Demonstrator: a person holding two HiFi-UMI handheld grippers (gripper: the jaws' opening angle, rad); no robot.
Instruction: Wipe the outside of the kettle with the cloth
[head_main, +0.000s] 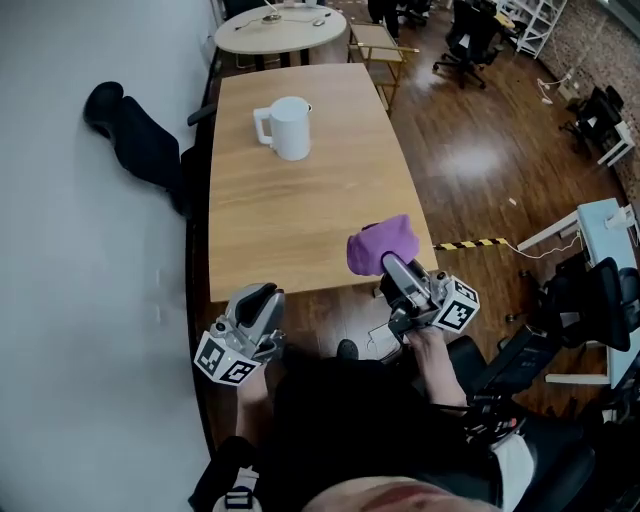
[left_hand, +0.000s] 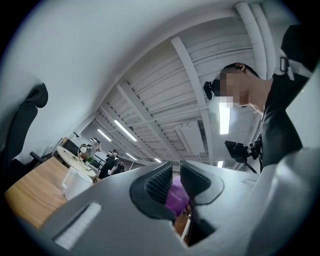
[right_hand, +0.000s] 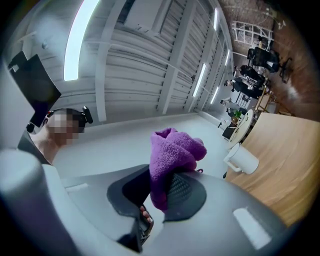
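Pinches the fluffy purple cloth firmly in the right gripper, with a bunched wad proud of the jaws, probably as a wiping pad. Carries the left gripper empty, jaws slightly parted, likely free for steadying. Finds the white plastic jug kettle upright, well apart, far up the pale wooden table.
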